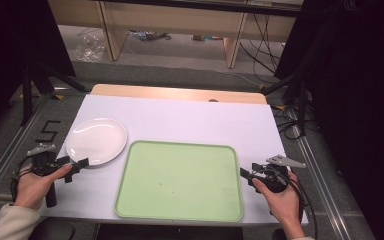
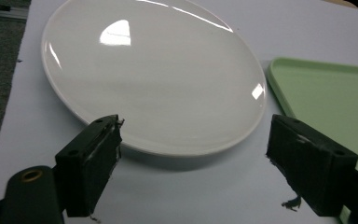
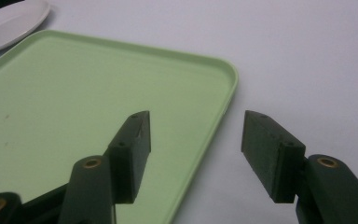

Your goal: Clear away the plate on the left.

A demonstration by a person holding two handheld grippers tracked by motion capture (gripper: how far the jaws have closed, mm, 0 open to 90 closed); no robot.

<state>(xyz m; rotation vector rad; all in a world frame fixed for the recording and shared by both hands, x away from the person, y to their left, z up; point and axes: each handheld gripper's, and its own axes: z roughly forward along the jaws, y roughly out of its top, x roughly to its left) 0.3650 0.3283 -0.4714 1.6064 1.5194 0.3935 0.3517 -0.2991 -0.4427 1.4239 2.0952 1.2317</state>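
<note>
A white sheet was spread over a wooden table. Grey floor was seen beyond it, with wooden furniture legs and black cables. Dark drapes were hung at both sides.

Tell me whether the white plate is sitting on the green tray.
No: in the high view the white plate rests on the table beside the green tray, left of its far corner.

The person's left hand holds the black two-jaw left gripper level, jaws spread wide. The right hand holds the black right gripper, jaws likewise apart.
</note>
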